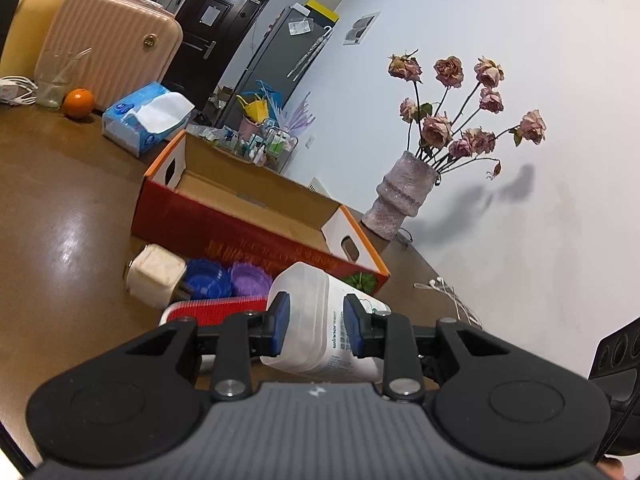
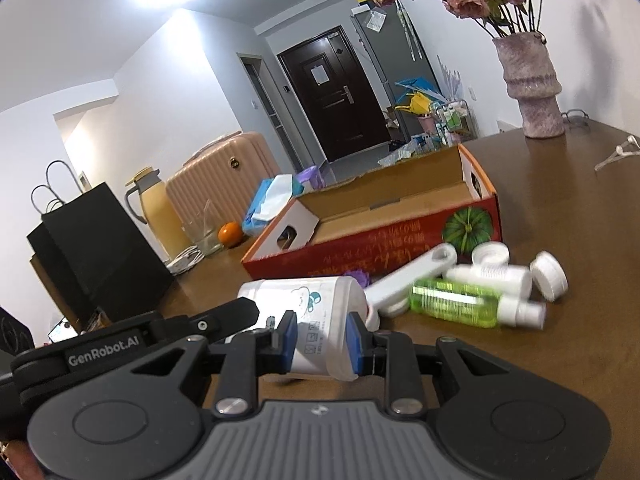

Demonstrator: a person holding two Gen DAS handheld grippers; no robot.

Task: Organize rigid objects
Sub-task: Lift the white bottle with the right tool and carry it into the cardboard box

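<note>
A white plastic bottle (image 1: 316,320) lies on its side just above the brown table (image 1: 60,240), and the blue pads of my left gripper (image 1: 316,322) press on both its sides. In the right wrist view the same white bottle (image 2: 320,320), with a cartoon label, sits clamped between the pads of my right gripper (image 2: 322,344); the left gripper's black finger (image 2: 240,310) reaches its left end. An open red cardboard box (image 1: 256,236) stands just behind, its inside bare. The box (image 2: 372,248) also shows in the right wrist view.
Before the box lie a cream cube plug (image 1: 156,276), blue (image 1: 208,280) and purple (image 1: 250,280) caps, a red brush (image 1: 216,306), a green bottle (image 2: 456,302), white tube (image 2: 492,276) and white cap (image 2: 550,276). Vase (image 1: 400,196), tissue pack (image 1: 146,118), orange (image 1: 78,103), suitcase (image 1: 112,48) stand behind.
</note>
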